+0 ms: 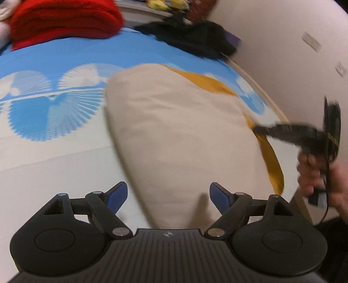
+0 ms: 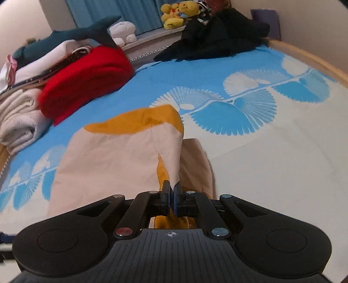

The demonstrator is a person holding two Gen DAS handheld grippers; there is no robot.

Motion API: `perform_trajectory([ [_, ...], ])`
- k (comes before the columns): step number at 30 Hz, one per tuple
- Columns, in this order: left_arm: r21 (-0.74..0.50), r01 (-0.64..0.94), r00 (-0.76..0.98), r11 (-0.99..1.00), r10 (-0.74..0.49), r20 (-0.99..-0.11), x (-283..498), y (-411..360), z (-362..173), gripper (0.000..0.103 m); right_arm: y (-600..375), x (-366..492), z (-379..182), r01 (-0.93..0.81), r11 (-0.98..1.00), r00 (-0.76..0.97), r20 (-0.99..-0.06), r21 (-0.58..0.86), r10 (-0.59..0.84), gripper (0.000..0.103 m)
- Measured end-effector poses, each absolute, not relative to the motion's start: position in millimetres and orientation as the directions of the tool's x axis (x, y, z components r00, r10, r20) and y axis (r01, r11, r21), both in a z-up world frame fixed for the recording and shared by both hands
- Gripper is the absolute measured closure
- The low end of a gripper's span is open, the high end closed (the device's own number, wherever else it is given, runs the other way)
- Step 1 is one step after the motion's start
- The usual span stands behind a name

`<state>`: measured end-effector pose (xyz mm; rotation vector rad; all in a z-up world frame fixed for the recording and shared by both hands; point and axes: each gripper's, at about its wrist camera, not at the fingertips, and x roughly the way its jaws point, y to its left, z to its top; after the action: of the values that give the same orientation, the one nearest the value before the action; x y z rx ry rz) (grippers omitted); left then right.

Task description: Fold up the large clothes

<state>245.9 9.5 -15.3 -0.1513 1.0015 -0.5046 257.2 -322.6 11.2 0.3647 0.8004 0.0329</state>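
Observation:
A large cream and mustard-yellow garment (image 1: 180, 135) lies on the bed, partly folded, with its yellow side showing along the right edge. My left gripper (image 1: 168, 198) hovers open above its near end, nothing between the blue pads. My right gripper (image 2: 171, 193) is shut on the garment (image 2: 121, 156), pinching a cream and yellow edge that rises from the bed between the pads. In the left wrist view that right gripper (image 1: 260, 130) shows at the right, held by a hand (image 1: 313, 174) and clamped on the yellow edge.
The bed cover (image 2: 250, 152) is blue and white with fan patterns. A folded red item (image 2: 87, 80) and white folded laundry (image 2: 19, 122) sit at the far left, a black clothes heap (image 2: 219, 37) at the far right. Plush toys (image 2: 180, 13) line the sill. A wooden bed rail (image 2: 308, 58) borders the right.

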Motion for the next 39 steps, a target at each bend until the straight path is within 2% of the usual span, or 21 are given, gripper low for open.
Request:
perform_trajectory([
  [2,-0.352,0.364,0.418,0.862,-0.489,-0.766,246,-5,-21,0.017,-323,257,16,0.08,0.921,0.724,-0.657,0.382,0.21,0.101],
  [4,-0.327,0.414,0.347,0.849,-0.48,-0.806,242,-22,-39,0.016,-318,261,13,0.049,0.931,0.729,-0.651,0.361,0.213,0.101],
  [6,-0.213,0.476,0.268,0.853,-0.371,-0.889,234,-44,-73,0.016,-314,272,-9,0.083,0.951,0.674,-0.72,0.298,0.167,0.101],
  [8,-0.152,0.536,0.211,0.83,-0.307,-0.928,221,-64,-95,0.015,-311,284,-32,0.14,0.957,0.601,-0.79,0.255,0.122,0.101],
  [11,-0.077,0.613,0.232,0.786,-0.272,-0.934,208,-78,-89,0.017,-303,290,-38,0.131,0.977,0.615,-0.787,0.167,0.052,0.101],
  [15,-0.215,0.568,0.292,0.795,-0.439,-0.85,213,-49,-44,0.017,-303,290,-33,0.143,0.979,0.642,-0.766,0.143,0.018,0.101],
  [19,-0.265,0.532,0.359,0.804,-0.498,-0.789,218,-27,-19,0.018,-304,283,-28,0.133,0.983,0.643,-0.766,0.13,0.014,0.101],
  [22,-0.346,0.554,0.389,0.757,-0.604,-0.696,232,-20,2,0.019,-307,277,-25,0.111,0.986,0.649,-0.76,0.126,0.024,0.101],
  [24,-0.366,0.544,0.423,0.755,-0.623,-0.657,235,-20,10,0.019,-309,276,-24,0.1,0.988,0.656,-0.755,0.115,0.021,0.101],
  [25,-0.363,0.54,0.415,0.759,-0.616,-0.67,239,-23,5,0.021,-310,275,-23,0.098,0.989,0.659,-0.752,0.112,0.02,0.101],
  [27,-0.276,0.546,0.35,0.791,-0.515,-0.782,245,-45,-29,0.043,-311,275,-22,0.103,0.99,0.662,-0.749,0.1,0.007,0.101],
  [28,-0.215,0.557,0.295,0.802,-0.433,-0.852,245,-54,-53,0.043,-311,275,-23,0.107,0.99,0.66,-0.751,0.09,-0.003,0.101],
  [30,-0.157,0.572,0.252,0.805,-0.355,-0.9,247,-68,-80,0.035,-311,276,-28,0.11,0.99,0.636,-0.772,0.09,0.0,0.1],
  [31,-0.161,0.567,0.252,0.808,-0.356,-0.9,250,-68,-78,0.035,-310,277,-31,0.114,0.99,0.622,-0.783,0.086,-0.004,0.099],
  [34,-0.189,0.573,0.267,0.797,-0.399,-0.877,256,-61,-53,0.033,-310,276,-32,0.126,0.991,0.603,-0.796,0.047,-0.039,0.087],
  [37,-0.24,0.526,0.34,0.816,-0.46,-0.82,261,-38,-30,0.023,-325,267,-16,0.137,0.976,0.656,-0.754,0.169,0.039,0.083],
  [39,-0.317,0.407,0.401,0.857,-0.48,-0.78,273,-16,-27,0.014,-334,262,-12,0.1,0.95,0.656,-0.738,0.295,0.16,0.067],
])
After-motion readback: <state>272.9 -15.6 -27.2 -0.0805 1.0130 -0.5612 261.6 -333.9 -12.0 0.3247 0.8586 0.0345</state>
